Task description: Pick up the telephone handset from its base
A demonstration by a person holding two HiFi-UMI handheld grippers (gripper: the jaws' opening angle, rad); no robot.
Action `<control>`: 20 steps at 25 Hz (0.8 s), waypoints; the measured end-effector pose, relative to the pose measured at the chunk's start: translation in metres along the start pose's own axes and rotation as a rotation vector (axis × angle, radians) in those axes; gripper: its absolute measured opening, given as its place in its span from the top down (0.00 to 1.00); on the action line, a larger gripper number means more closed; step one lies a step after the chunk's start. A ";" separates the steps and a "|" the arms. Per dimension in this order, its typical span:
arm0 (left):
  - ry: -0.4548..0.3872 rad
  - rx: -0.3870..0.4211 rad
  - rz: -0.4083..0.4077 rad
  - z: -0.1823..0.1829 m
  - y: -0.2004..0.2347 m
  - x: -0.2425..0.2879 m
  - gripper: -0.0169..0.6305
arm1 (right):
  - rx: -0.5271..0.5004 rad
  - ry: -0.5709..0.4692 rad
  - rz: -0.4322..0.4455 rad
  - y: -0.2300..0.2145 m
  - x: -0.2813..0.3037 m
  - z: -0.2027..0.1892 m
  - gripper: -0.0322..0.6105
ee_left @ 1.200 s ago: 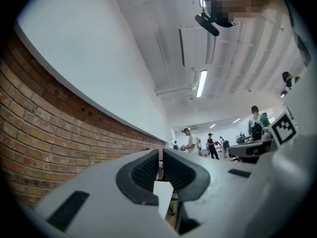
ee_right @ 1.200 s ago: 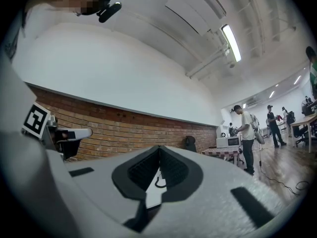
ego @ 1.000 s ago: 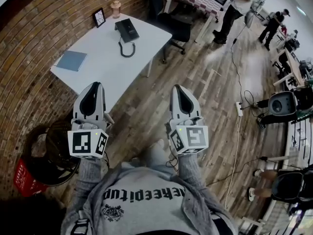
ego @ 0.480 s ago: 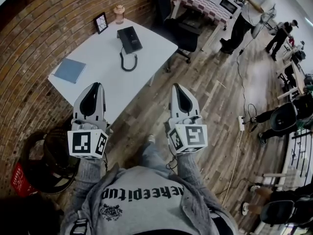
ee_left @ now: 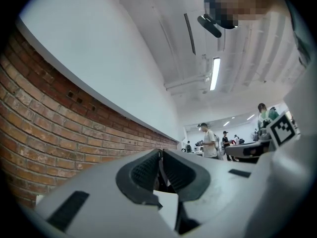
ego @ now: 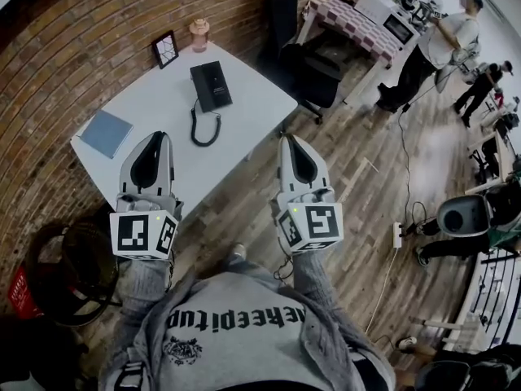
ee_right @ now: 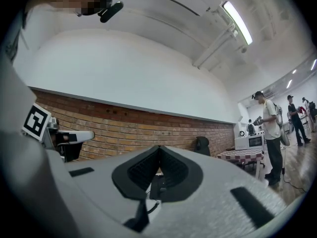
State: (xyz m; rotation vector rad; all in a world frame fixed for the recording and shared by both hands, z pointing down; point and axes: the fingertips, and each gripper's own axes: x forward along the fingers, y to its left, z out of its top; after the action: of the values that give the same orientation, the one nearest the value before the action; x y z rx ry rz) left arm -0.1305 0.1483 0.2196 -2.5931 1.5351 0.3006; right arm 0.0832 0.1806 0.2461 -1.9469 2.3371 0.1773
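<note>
The black telephone (ego: pixel 211 85) lies on a white table (ego: pixel 244 120) by the brick wall, with its handset resting on the base and its coiled cord (ego: pixel 203 129) looping toward the near edge. My left gripper (ego: pixel 157 140) is shut and empty, held over the table's near corner, well short of the phone. The right gripper (ego: pixel 286 142), also shut and empty, hovers over the wooden floor just off the table's right edge. In the left gripper view the pads (ee_left: pixel 148 170) meet; in the right gripper view the pads (ee_right: pixel 171 168) touch too.
A blue notebook (ego: pixel 105 133), a picture frame (ego: pixel 165 49) and a pink jar (ego: pixel 199 35) share the table. A black office chair (ego: pixel 313 68) stands beyond it. Further right are a checkered table (ego: pixel 358 19) and people (ego: pixel 440 43). A dark round bin (ego: pixel 69 267) sits at my left.
The table and phone have drawn closer and lower in the head view as I walked forward. Both grippers stayed shut and level ahead of me; the left one now reaches over the table's corner.
</note>
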 end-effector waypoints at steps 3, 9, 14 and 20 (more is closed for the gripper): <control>-0.009 0.008 0.025 -0.002 -0.007 0.024 0.93 | 0.002 -0.006 0.030 -0.021 0.019 -0.002 0.94; -0.015 0.026 0.071 -0.008 -0.019 0.050 0.93 | 0.021 -0.016 0.075 -0.050 0.043 -0.009 0.94; 0.006 0.033 0.101 -0.018 -0.016 0.066 0.93 | 0.035 -0.009 0.096 -0.061 0.058 -0.019 0.94; 0.022 0.035 0.095 -0.033 -0.014 0.100 0.93 | 0.043 0.008 0.096 -0.078 0.082 -0.031 0.94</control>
State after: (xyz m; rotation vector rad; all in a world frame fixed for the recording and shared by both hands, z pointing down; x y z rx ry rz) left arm -0.0681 0.0635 0.2288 -2.5101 1.6583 0.2528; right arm 0.1454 0.0823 0.2630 -1.8211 2.4199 0.1259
